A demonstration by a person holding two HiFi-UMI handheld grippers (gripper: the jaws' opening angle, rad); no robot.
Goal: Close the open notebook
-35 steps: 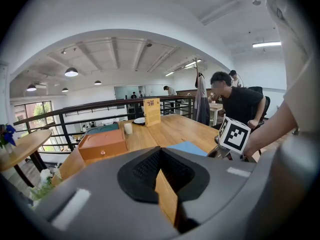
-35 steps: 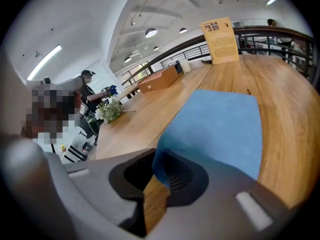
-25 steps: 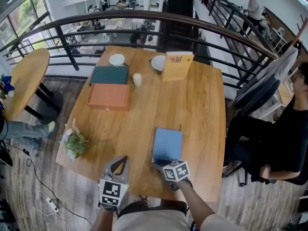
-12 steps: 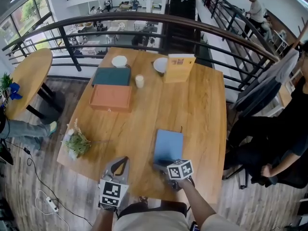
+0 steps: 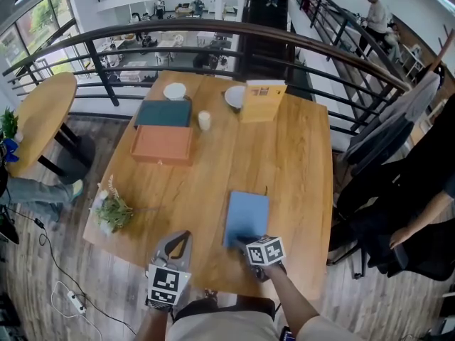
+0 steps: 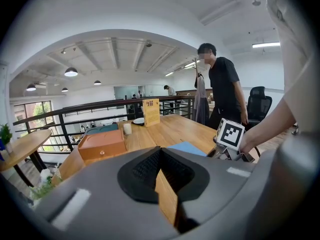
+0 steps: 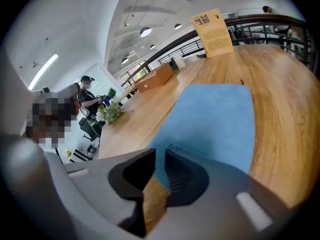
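The left gripper (image 5: 179,241) hangs over the near edge of the bench (image 5: 298,162), its fingers (image 6: 145,166) pressed together at the tips with nothing between them. Just to its right, the right gripper (image 5: 245,241) sits at the near edge of the blue notebook (image 5: 247,217). Its fingers (image 7: 182,171) are drawn almost together, leaving only a thin slit that holds nothing. The notebook lies closed and flat on the bench, cover up, on the near right part of the top. A small plant (image 5: 111,210) rests at the left edge. Farther back are an orange box (image 5: 161,144), a dark green box (image 5: 163,112) behind it, a white cup (image 5: 205,120) beside them and an upright yellow card (image 5: 263,100).
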